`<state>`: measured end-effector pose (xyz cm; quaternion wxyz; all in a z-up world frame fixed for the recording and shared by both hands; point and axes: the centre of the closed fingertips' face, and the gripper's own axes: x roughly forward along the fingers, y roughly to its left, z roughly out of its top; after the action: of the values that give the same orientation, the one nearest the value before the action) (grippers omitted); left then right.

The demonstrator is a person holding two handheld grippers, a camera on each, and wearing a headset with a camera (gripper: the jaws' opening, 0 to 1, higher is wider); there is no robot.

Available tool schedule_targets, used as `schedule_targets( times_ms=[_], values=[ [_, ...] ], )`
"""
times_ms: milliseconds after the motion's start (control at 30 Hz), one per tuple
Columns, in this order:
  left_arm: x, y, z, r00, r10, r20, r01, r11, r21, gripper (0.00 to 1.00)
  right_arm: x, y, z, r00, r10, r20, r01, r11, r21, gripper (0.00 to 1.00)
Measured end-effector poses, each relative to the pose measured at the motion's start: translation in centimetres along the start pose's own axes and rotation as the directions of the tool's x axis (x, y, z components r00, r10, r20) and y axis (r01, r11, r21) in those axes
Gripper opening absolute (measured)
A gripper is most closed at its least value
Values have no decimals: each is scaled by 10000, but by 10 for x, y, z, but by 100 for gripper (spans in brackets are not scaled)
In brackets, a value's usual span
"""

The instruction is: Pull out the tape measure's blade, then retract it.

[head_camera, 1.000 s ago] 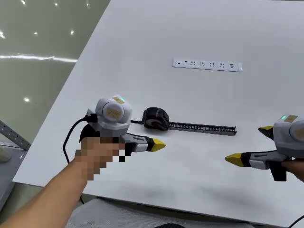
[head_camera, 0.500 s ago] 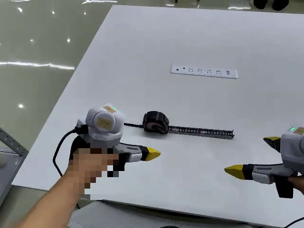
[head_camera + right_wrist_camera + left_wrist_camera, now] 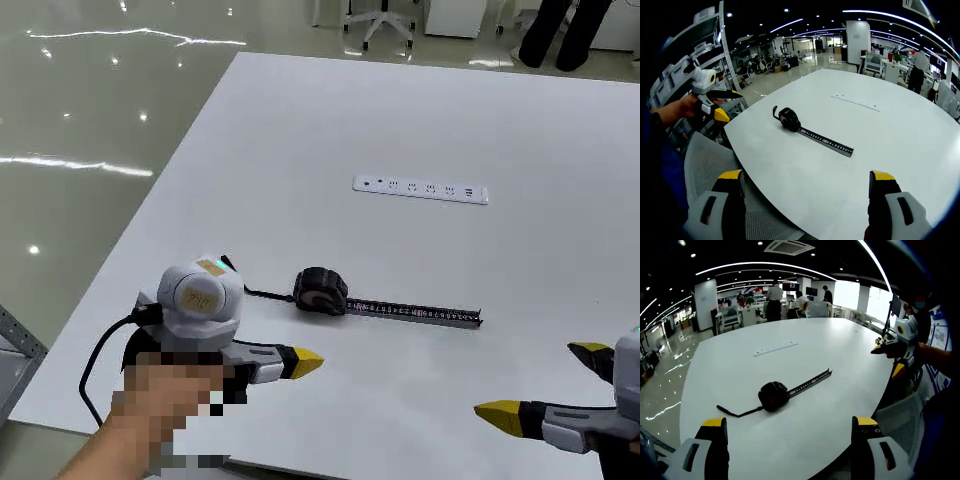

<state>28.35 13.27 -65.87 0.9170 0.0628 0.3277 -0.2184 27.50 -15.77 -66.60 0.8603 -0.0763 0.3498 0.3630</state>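
Broadly, in the head view the tape measure (image 3: 321, 291) lies on the near-left part of the white table (image 3: 300, 150). Its blade (image 3: 415, 314) is already drawn out, and the long axis runs left to right, edging a little nearer toward the right end. The case is a rounded black puck with a matte, rubbery look. The blade is a thin, dark, flat strip with fine markings, lying flat on the smooth tabletop. A thin black strap (image 3: 262, 293) trails off the case's left side. The left gripper (image 3: 300, 362) hovers just near of the case, while the right gripper (image 3: 545, 381) sits well apart, to the near right of the blade's tip. A flat white power strip (image 3: 420, 189) lies farther back.

From the left gripper view, the yellow-tipped jaws stand wide apart with nothing between them. The case lies straight ahead, with the blade running away to the far right.

From the right gripper view, the jaws are likewise spread and empty. The blade's free end is the nearer part, and the case lies beyond it to the left.

Retraction likely falls to the left gripper, since it is closest to the case.
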Motion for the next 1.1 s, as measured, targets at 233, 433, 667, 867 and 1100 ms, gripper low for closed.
schedule_targets(
  times_ms=[233,433,667,867,1100],
  values=[
    [-20,-5,-8,9997,165,-163,-168,9997,-157,100,-19,12,5,9997,-130,218,127,9998,158,100],
    [-34,-11,-13,9993,223,-298,-229,9996,-177,100,-30,15,5,9993,-214,319,208,9996,182,100],
    [-41,-10,-17,9982,438,-415,-455,9982,-391,100,-38,18,8,9988,-243,423,237,9996,155,100],
    [-47,-10,-17,9973,546,-490,-574,9967,-571,100,-43,20,9,9985,-288,455,281,9995,140,100],
    [-51,-12,-15,9979,531,-373,-553,9966,-617,100,-48,26,8,9983,-349,456,342,9993,167,100]
  ],
)
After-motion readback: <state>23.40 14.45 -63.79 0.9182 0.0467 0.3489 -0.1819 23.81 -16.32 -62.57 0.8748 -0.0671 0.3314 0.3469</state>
